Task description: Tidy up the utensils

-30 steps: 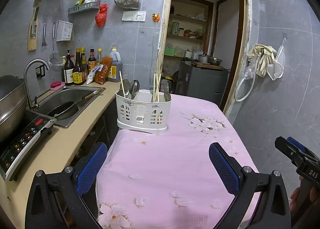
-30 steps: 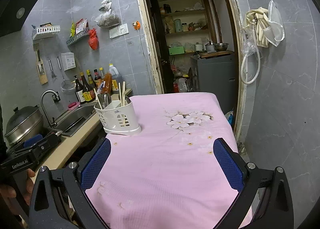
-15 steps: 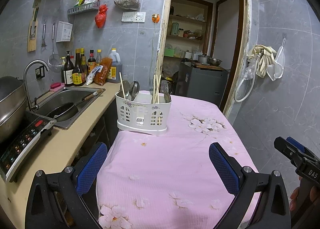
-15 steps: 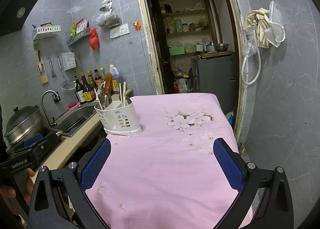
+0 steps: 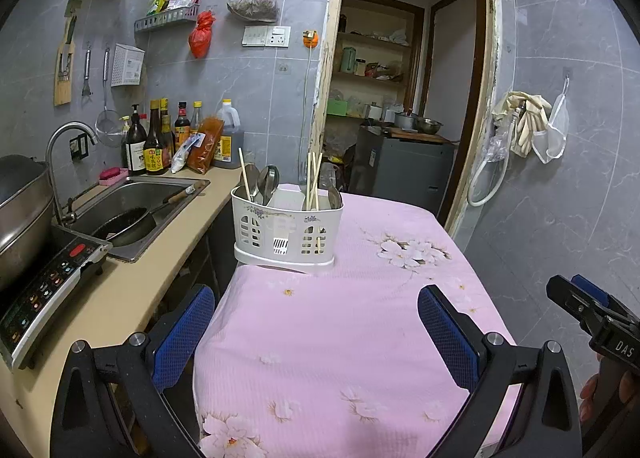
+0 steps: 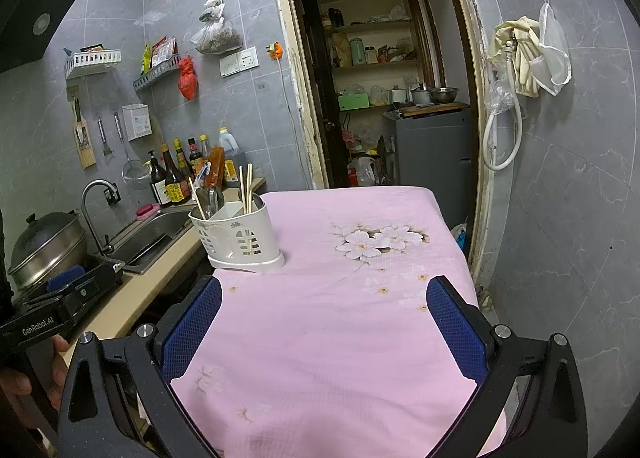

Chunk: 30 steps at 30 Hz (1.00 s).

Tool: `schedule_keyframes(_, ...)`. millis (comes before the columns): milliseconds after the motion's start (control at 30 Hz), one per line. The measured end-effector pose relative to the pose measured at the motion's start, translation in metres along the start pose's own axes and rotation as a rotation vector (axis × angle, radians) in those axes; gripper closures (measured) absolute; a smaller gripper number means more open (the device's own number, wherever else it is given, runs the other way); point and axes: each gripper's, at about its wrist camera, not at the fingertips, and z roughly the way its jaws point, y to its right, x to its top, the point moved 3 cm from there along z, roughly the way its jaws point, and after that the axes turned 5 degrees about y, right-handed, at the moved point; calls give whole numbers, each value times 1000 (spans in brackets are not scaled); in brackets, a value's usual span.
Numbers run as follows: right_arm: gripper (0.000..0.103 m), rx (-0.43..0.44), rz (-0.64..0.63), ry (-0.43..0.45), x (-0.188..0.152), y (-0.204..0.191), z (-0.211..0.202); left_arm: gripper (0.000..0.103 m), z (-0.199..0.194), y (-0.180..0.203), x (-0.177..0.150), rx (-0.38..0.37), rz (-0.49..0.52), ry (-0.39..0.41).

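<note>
A white utensil holder (image 5: 287, 230) stands at the left edge of a table with a pink floral cloth (image 5: 352, 322). It also shows in the right wrist view (image 6: 238, 236). Metal spoons (image 5: 267, 180) and wooden chopsticks (image 5: 313, 180) stand upright in it. My left gripper (image 5: 316, 332) is open and empty, low over the near part of the table, well short of the holder. My right gripper (image 6: 324, 324) is open and empty over the near table, to the right of the holder. Each gripper's body shows at the edge of the other's view.
A counter (image 5: 132, 282) runs along the left with a sink (image 5: 132, 206) holding a pan, an induction hob (image 5: 44, 294), a steel pot (image 6: 48, 246) and sauce bottles (image 5: 154, 138). A doorway (image 5: 396, 110) opens behind the table. A tiled wall stands on the right.
The left gripper has drifted slightly back and up, so the holder sits a little lower in its view. Both grippers stay open and empty.
</note>
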Motion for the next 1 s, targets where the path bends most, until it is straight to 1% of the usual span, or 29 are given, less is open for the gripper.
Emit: schedule_keyframes(1000, 2, 3, 3, -12, -2, -2, 4, 0, 5, -5, 1, 8, -3, 2)
